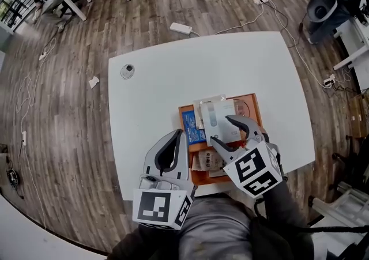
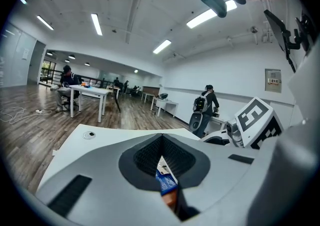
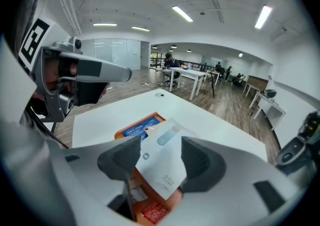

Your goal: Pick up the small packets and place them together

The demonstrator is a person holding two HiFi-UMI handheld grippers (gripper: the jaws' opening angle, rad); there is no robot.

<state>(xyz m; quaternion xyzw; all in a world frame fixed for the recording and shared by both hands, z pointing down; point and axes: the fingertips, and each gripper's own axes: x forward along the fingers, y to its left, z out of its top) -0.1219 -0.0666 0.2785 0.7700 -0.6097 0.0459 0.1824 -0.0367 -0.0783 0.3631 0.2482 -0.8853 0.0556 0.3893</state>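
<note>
Orange tray sits at the near edge of a white table, holding the small packets: a blue packet, a white packet overlapping it, and a beige packet nearer the person. The right gripper hangs over the tray with its jaws apart on either side of the white packet, seemingly not pressing it. The left gripper hovers beside the tray, jaws closed together and empty.

We are in an open-plan office or lab; around the white table spreads a wood-plank floor with a power strip and loose cables; beyond the table stand white desks, a person seated at one; strip lights run above it.
</note>
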